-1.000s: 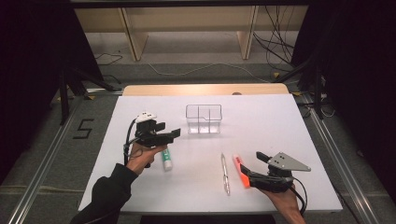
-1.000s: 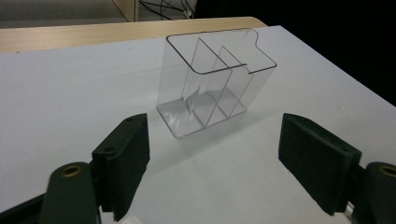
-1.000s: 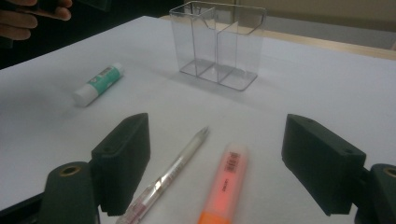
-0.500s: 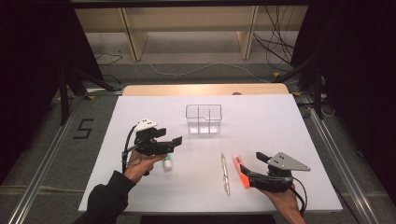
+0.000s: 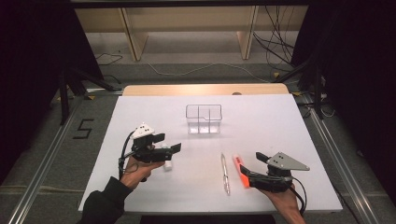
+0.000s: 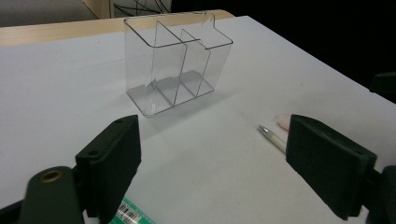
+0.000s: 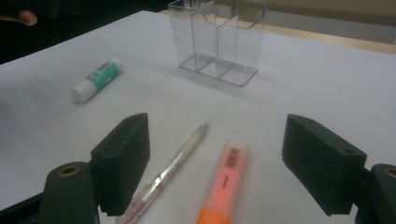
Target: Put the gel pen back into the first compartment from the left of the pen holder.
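two grippers are seen in the high view, held low over a white table point(image 5: 289, 121). the left gripper point(image 5: 169, 150) is held at the left, its jaws spread apart after having just been opening, with nothing caught between them; a glue stick point(image 5: 167, 165) lies on the table just beneath and beside its tip. the right gripper point(image 5: 250, 169) is held at the lower right, its jaws parted around the lower end of an orange highlighter point(image 5: 241, 171), which lies flat on the table. a clear pen point(image 5: 225, 173) is laid just left of the highlighter, roughly parallel to it. a clear plastic organizer point(image 5: 204, 119) with compartments stands upright farther back, near the middle of the table.

in the left gripper view, the two black jaws are shown wide apart with bare table between them. the organizer point(image 6: 177, 63) is seen ahead, upright. a green-labelled end of the glue stick point(image 6: 133, 215) is seen at the bottom edge, just beside the left-hand jaw, and the pen tip point(image 6: 271, 136) is seen near the right-hand jaw.

in the right gripper view, the jaws are held open, and the highlighter point(image 7: 227, 179) and the pen point(image 7: 170, 169) are lying between them, untouched by the pads. the glue stick point(image 7: 95, 79) is laid well off to the left, and the organizer point(image 7: 217, 39) stands beyond.
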A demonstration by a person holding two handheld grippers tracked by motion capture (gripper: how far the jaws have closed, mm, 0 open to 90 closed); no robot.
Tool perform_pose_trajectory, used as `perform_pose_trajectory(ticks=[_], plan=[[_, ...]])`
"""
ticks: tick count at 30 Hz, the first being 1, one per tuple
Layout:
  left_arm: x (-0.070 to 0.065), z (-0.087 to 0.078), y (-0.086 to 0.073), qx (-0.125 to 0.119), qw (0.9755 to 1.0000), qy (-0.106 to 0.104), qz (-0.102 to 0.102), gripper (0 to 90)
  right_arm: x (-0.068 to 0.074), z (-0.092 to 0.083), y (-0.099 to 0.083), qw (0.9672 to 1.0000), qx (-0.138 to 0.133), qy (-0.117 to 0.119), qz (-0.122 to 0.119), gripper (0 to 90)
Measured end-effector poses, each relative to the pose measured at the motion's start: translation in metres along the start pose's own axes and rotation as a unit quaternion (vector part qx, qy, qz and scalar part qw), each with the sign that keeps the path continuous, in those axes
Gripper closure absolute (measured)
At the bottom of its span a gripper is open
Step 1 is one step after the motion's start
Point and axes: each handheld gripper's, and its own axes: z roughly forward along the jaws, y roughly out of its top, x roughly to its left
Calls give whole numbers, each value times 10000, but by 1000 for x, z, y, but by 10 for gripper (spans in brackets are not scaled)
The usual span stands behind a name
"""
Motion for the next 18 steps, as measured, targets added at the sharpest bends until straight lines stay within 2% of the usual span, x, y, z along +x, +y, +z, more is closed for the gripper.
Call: perform_pose_trajectory(ticks=[3,10,13,15,18], plan=[[-1,-3,-3,-10,10000,-69,-17,174,-1,1,-1,10000,24,12,-28,241],[-5,-7,-8,1,9999,-86,109,162,-1,1,0,9999,152,20,13,239],[-7,-11,-12,-83,9998,-136,85,161,0,0,3,9996,269,-16,27,239],[-7,-14,-14,-56,9998,-119,149,161,1,2,7,9991,407,31,100,239],[-10,-16,-18,-59,9998,-136,142,161,3,6,13,9977,604,197,229,243]])
